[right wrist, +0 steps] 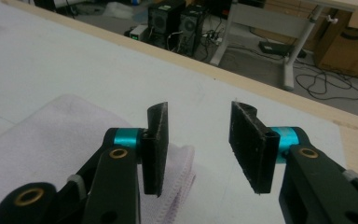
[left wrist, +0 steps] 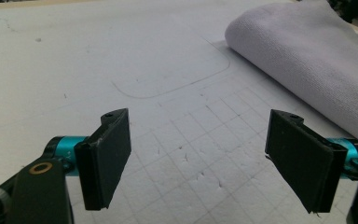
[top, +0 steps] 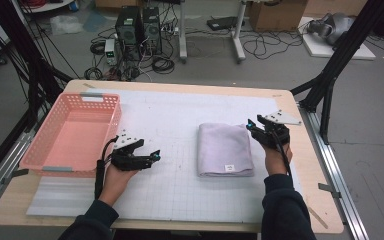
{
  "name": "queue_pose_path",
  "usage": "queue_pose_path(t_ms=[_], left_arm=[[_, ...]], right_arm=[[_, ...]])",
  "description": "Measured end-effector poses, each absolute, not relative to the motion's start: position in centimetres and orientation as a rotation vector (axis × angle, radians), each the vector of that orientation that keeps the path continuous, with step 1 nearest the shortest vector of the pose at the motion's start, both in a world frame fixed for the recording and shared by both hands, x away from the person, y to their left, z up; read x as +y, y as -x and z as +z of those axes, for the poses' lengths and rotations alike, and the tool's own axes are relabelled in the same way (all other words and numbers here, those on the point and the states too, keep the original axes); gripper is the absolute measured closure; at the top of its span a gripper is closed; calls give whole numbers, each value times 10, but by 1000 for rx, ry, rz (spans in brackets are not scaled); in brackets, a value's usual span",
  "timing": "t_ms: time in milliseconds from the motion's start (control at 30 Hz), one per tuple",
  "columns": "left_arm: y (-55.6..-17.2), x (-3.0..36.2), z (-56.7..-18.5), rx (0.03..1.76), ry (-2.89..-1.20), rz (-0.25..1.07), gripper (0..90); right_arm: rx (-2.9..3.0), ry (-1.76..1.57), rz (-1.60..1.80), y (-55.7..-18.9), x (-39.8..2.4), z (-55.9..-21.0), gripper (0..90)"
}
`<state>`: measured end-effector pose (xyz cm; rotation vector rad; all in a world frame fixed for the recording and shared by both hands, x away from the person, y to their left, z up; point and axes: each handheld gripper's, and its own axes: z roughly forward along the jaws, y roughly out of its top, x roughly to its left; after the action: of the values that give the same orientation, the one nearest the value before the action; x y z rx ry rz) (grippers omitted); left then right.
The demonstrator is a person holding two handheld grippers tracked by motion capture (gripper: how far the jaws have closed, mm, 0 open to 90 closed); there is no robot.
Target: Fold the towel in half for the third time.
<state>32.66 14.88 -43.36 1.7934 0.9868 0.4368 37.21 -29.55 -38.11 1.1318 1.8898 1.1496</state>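
At the left edge of the light wooden table [top: 300,165] sits an empty pink plastic basket with latticed walls [top: 55,150], partly on the white gridded foam mat [top: 180,190] that covers most of the tabletop; just to the basket's right, the left gripper [top: 152,158] lies low over the mat in the person's left hand [top: 114,181], pointing rightward; its jaws stand spread wide with nothing between them, the bare grid showing through the gap in the left gripper view; right of centre lies the folded pale lilac terry towel [top: 225,149], flat on the mat, a small white label near its front edge, well apart from the left gripper; in the left gripper view its rounded fold [left wrist: 307,60] rises at the upper right; at the towel's far right corner is the right gripper [top: 250,125]; its jaws are parted and pinch nothing, with one jaw over the towel's hemmed edge [right wrist: 179,182] and the other over bare mat.
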Motion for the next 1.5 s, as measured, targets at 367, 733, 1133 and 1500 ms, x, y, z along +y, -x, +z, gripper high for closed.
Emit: queue_pose_path(t_ms=[367, 733, 1133, 1500], left_arm=[[-326, 150, -433, 989, -1783, 432, 227], [-327, 151, -433, 995, -1777, 434, 227], [-325, 157, -424, 973, -1708, 440, 167], [-324, 160, -422, 939, -1692, 438, 166]], right_arm=[[2272, -1090, 1098, -358, -291, -434, 624], [2236, -1044, 1192, -316, -306, -417, 553], [2215, -1064, 1220, -293, -334, -419, 425], [2025, -1142, 1158, -291, -353, -412, 218]])
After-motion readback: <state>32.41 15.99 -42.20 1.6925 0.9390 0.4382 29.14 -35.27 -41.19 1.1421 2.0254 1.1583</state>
